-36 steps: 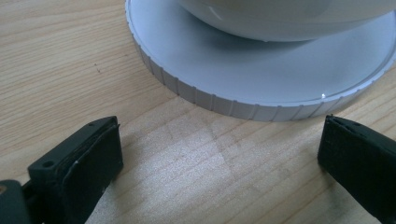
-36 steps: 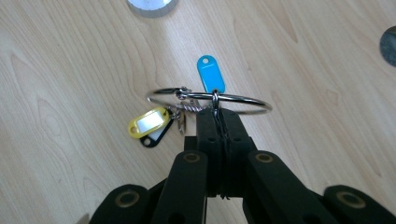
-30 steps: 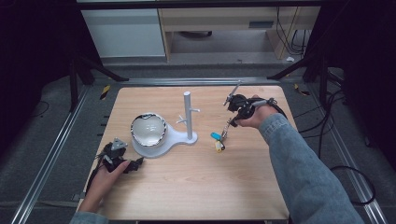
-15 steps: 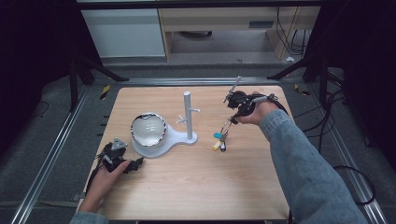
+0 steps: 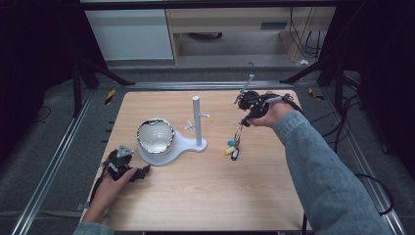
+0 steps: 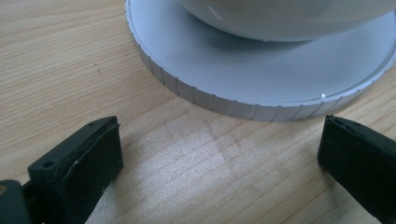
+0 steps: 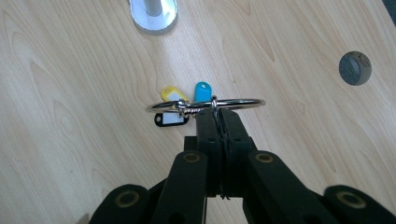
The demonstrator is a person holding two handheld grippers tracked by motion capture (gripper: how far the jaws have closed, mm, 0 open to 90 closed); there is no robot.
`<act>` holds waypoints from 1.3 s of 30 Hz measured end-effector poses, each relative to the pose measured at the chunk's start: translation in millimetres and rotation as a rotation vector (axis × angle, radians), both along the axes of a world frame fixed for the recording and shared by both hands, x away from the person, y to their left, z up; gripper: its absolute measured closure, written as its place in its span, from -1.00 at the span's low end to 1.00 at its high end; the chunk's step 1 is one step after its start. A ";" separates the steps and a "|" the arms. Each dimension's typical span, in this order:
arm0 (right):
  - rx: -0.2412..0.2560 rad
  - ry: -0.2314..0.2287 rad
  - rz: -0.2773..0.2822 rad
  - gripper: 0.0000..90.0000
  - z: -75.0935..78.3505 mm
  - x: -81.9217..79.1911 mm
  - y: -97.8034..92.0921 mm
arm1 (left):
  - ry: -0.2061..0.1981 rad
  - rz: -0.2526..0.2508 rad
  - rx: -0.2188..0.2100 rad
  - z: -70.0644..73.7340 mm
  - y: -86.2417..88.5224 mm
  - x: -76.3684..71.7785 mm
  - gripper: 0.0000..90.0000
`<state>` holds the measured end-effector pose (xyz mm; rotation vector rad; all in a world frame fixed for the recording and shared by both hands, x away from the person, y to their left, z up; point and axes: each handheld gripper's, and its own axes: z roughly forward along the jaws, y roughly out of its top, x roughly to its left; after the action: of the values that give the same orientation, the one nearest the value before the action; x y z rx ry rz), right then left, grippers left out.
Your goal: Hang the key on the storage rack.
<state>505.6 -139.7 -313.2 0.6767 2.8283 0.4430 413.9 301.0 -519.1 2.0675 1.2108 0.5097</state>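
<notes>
Holding key ring (image 7: 205, 105) clamped in right claw (image 7: 218, 114) above tabletop (image 5: 205, 196); left claw (image 6: 219, 140) wide open, empty (idle near white stand (image 5: 197, 122)); hanging apparently pending.

Table: light wooden tabletop (image 5: 205, 191) with visible grain, set in a grey metal frame (image 5: 54, 161).
On it, left of centre: white plastic stand (image 5: 182, 145) with a round ribbed base, an upright white post (image 5: 197, 120) with short pegs, and a shiny rounded bowl (image 5: 155, 135) seated on the base.
On it, near left edge: the left hand's black gripper (image 5: 128, 168), just beside the stand's base.
In the surface: small round grey plug (image 7: 355, 68), flush with the wood.
</notes>
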 end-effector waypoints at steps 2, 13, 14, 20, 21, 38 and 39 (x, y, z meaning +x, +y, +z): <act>0.001 -0.002 -0.001 0.97 4.4 -1.2 0.7 | 0.000 0.000 0.000 0.0 0.0 -0.1 -1.00; -0.001 -0.020 0.008 0.97 19.4 -1.8 3.3 | 0.000 0.000 0.000 0.0 0.0 -0.1 -1.00; 0.000 -0.021 0.012 0.97 20.8 -1.9 3.1 | 0.001 0.000 0.000 0.1 0.0 -0.1 -1.00; -0.003 -0.028 0.014 0.97 27.8 -3.4 4.6 | 0.001 0.000 0.000 0.1 -0.1 -0.2 -1.00; -0.003 -0.028 0.014 0.97 27.8 -3.4 4.6 | 0.001 0.000 0.000 0.1 -0.1 -0.2 -1.00; -0.005 -0.051 0.043 0.97 50.4 -1.1 15.5 | 0.001 0.002 0.000 0.1 -0.2 -0.4 -1.00; -0.009 -0.051 0.043 0.97 51.8 -0.7 16.8 | 0.001 0.003 -0.001 0.1 -0.3 -0.4 -1.00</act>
<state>504.9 -122.9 -261.5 0.5957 2.7992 0.4472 413.5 300.7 -519.1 2.0660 1.2142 0.5095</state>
